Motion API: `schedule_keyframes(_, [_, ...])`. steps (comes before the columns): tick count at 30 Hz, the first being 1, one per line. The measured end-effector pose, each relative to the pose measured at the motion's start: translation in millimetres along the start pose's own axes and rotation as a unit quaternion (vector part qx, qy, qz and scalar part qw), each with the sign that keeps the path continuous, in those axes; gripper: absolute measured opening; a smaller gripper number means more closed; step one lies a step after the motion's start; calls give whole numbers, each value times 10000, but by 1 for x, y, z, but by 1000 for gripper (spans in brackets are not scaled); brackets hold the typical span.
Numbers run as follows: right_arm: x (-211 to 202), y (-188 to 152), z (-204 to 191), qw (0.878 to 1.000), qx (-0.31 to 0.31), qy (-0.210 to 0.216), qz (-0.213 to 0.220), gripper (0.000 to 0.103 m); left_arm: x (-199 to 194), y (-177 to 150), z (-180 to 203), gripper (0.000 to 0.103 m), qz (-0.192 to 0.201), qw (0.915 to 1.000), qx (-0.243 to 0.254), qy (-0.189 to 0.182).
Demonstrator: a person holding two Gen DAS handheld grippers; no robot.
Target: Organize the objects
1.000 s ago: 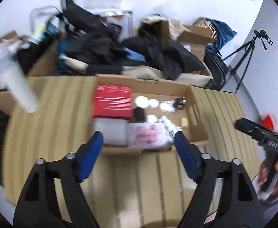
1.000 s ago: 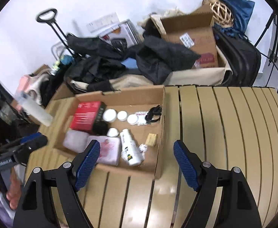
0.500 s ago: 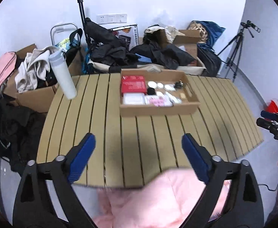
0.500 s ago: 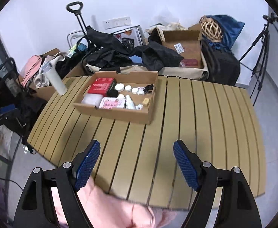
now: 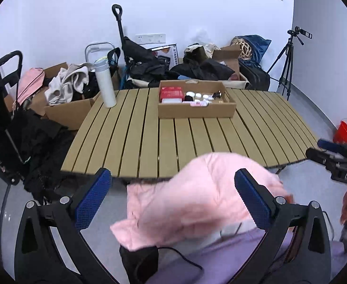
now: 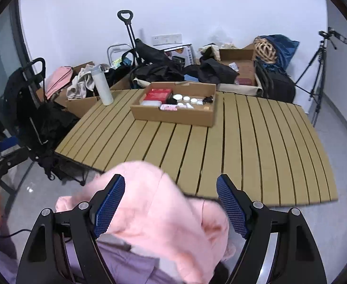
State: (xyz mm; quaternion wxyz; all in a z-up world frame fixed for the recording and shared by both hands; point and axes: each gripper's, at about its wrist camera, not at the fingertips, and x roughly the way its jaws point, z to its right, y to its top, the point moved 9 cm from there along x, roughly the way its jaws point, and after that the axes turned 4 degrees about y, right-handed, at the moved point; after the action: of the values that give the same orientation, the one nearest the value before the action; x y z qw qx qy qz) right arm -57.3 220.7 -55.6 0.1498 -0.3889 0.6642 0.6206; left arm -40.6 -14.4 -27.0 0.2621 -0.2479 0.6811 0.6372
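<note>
- Tool state: the left gripper (image 5: 173, 197) stands wide open and grips nothing; the right gripper (image 6: 171, 205) likewise stands wide open and empty. Both hang off the near edge of the slatted table (image 6: 256, 142), above the operator's lap, well apart from any task item.
- Task items: the cardboard box (image 6: 173, 116) sits toward the far edge of the table, left of centre in the right wrist view. Inside lie a red box (image 6: 158, 94) at the far-left corner, a row of small white jars (image 6: 186, 99), a pink packet (image 6: 169, 107) along the near wall, and a small black item (image 6: 209, 99) at the right end.
- A white bottle (image 5: 105, 83) stands upright near the far-left corner of the table, outside the cardboard box — judged the one loose item left to deal with.
- Judged step: re-approach from a retracted pose.
- Approach: bring one gripper in over the near edge, keeping the fingers above the box wall until they are over the target.
- For the white bottle: straddle the body with the jaws level, below the cap; a tall narrow bottle tips easily if struck on one side.
- Keep the pink sleeve (image 5: 197, 201) out of the jaws — it lies just under both grippers.
- The other gripper can steady the cardboard box, which may slide on the slats.
</note>
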Motion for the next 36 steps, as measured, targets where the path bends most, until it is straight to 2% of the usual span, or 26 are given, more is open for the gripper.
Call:
schedule_keyframes(2, [0, -18, -9, 9998, 69, 111, -122, 83, -6, -7, 1, 103, 29, 10000, -34, 44])
schedule_keyframes(6, [-6, -25, -11, 9989, -162, -391, -211, 83, -10, -12, 0, 103, 76, 9998, -58, 151])
schedule_keyframes(12, [-18, -20, -12, 9994, -109, -331, -85, 83, -19, -10, 1, 103, 222, 9997, -31, 107])
schedule_keyframes(36, [-23, -22, -9, 9995, 31, -309, -21, 83, -17, -13, 5, 103, 174, 9998, -18, 106])
